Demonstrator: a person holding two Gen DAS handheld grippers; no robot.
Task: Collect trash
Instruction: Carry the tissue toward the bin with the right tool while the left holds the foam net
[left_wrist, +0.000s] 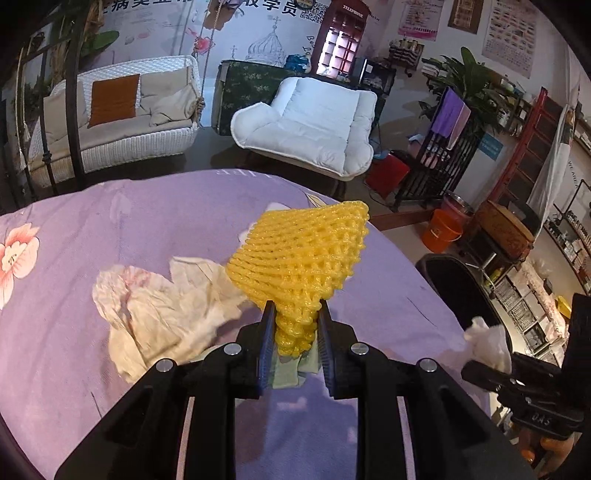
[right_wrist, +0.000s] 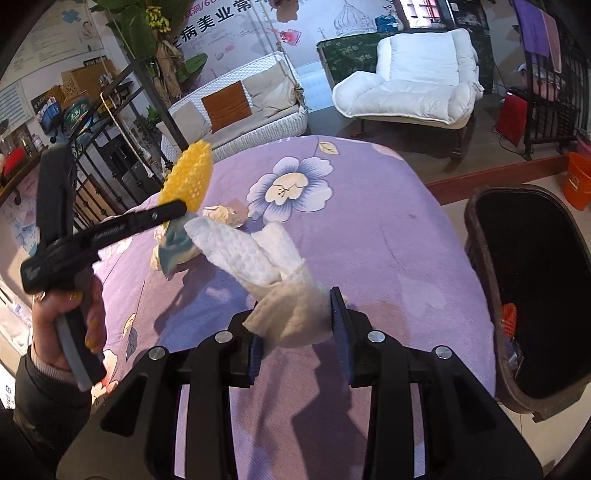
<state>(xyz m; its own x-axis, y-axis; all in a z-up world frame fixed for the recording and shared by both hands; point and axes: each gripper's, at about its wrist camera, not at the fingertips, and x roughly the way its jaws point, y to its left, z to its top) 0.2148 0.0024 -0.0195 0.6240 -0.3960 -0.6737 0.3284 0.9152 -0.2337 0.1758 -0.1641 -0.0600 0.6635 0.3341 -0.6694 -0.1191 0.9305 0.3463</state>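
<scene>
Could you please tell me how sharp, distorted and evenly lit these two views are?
Left wrist view: yellow foam net sharp, strong fisheye bending, black vignette at the corners, dim room. Right wrist view: white paper towel sharp with soft shadows on the purple cloth; bin interior too dark to read.

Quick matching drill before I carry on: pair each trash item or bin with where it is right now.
Things:
1. yellow foam net
2. white paper towel
3. crumpled tissue
4. black bin

Places:
A. lying on the purple floral cloth
B. pinched in the left hand-held gripper
C. standing on the floor past the table edge
D. pinched in the right hand-held gripper

Pairs: 1-B, 2-D, 3-A, 4-C
</scene>
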